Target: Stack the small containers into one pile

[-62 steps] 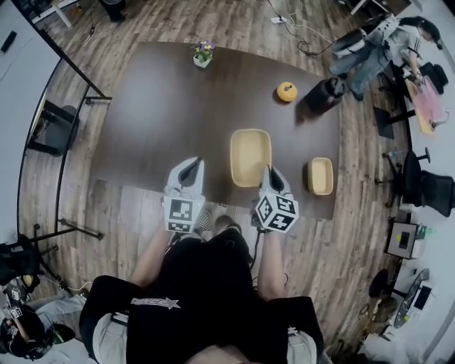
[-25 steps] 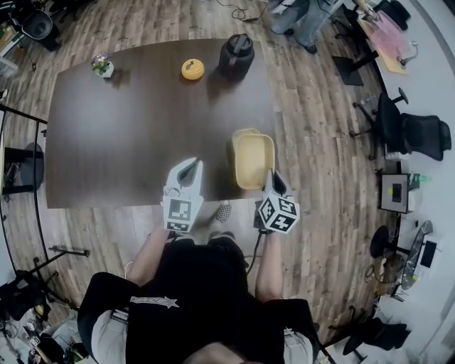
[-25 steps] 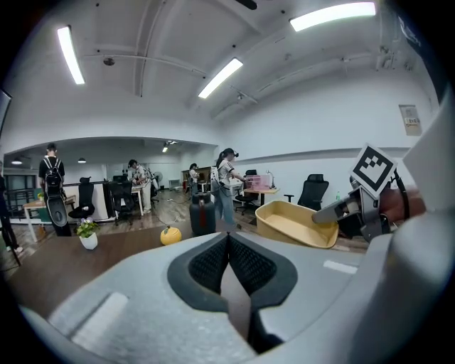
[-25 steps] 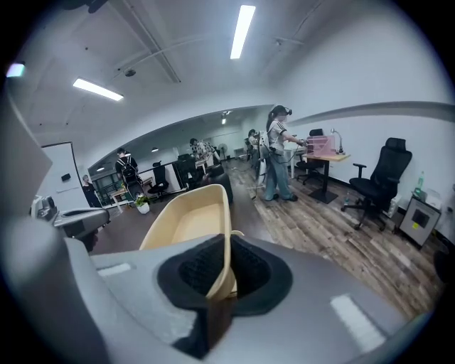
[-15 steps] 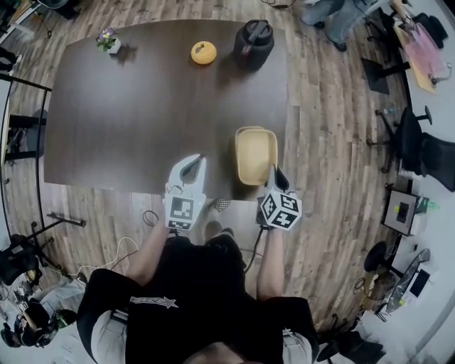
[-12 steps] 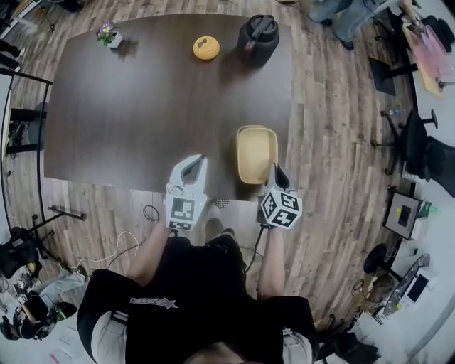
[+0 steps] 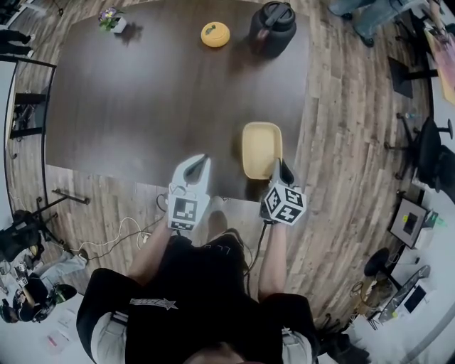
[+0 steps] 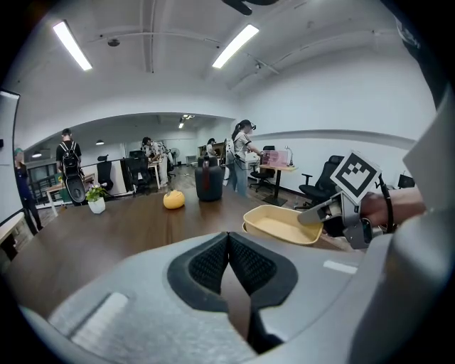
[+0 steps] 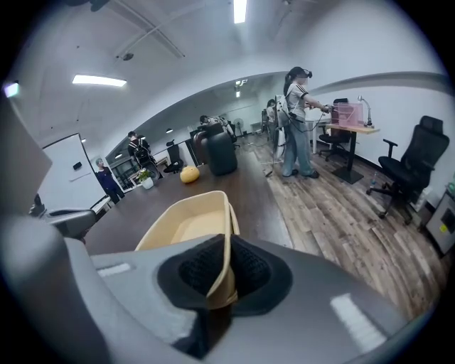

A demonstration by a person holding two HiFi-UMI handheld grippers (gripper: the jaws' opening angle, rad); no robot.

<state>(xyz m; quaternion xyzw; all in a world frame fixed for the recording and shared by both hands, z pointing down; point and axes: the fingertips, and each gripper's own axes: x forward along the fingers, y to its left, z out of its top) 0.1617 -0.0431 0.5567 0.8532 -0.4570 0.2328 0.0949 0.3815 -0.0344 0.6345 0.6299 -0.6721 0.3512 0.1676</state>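
Observation:
A pale yellow container [image 7: 260, 148] is over the near right corner of the dark table [image 7: 142, 99]. My right gripper [image 7: 281, 166] is shut on its near rim; the right gripper view shows the rim wall [image 9: 226, 249] pinched between the pads of the right gripper [image 9: 226, 274]. From the left gripper view, the yellow container [image 8: 281, 225] seems to have a second rim just under it. My left gripper [image 7: 202, 162] hovers over the table's near edge, left of the container, shut with nothing in it; its pads [image 8: 213, 263] meet.
A black jug [image 7: 273, 27], an orange round object [image 7: 215, 34] and a small potted plant [image 7: 112, 19] stand along the table's far side. Office chairs [image 7: 434, 153] and desks are to the right. People [image 9: 297, 121] stand in the background.
The head view has swung, so the table sits further left and up. Both grippers keep their places. The right one still holds the container; the second rim beside it no longer shows.

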